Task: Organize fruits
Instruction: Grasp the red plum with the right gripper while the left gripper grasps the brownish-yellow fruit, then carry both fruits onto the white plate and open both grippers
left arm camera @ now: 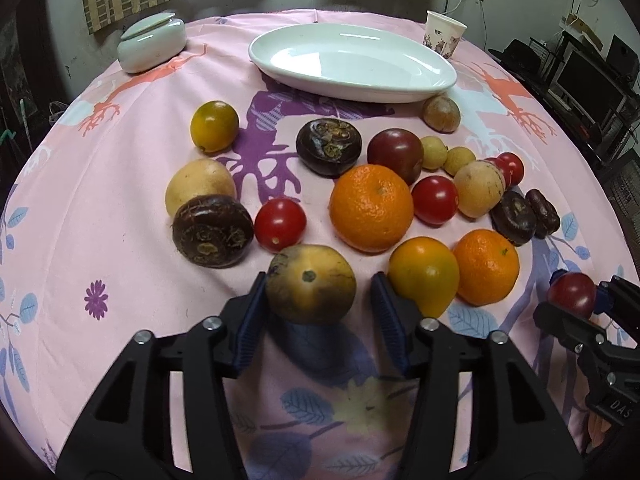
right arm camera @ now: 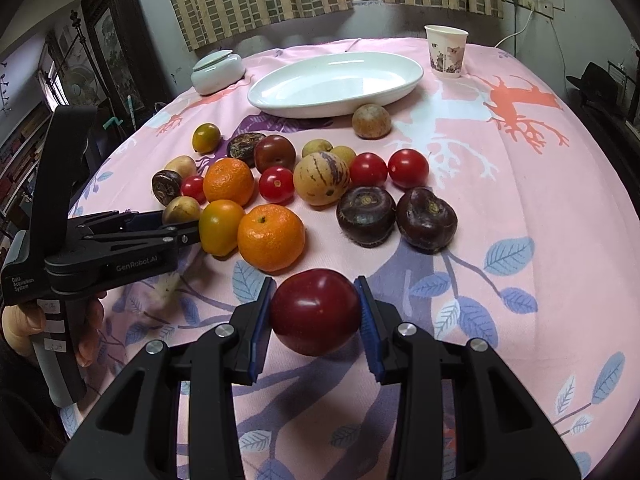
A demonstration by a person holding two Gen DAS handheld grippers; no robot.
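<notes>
Now the right gripper (right arm camera: 317, 312) clamps a dark red plum (right arm camera: 316, 311) at lower centre, while the left gripper (left arm camera: 318, 300) stands wide around a yellow-brown fruit (left arm camera: 311, 283) on the desk (left arm camera: 120, 200), white dish (left arm camera: 352, 62) waiting at top.

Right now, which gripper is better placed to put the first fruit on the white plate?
Right. The right gripper already clamps the dark red plum; the left gripper only brackets a yellow-brown fruit. The white plate holds nothing.
</notes>
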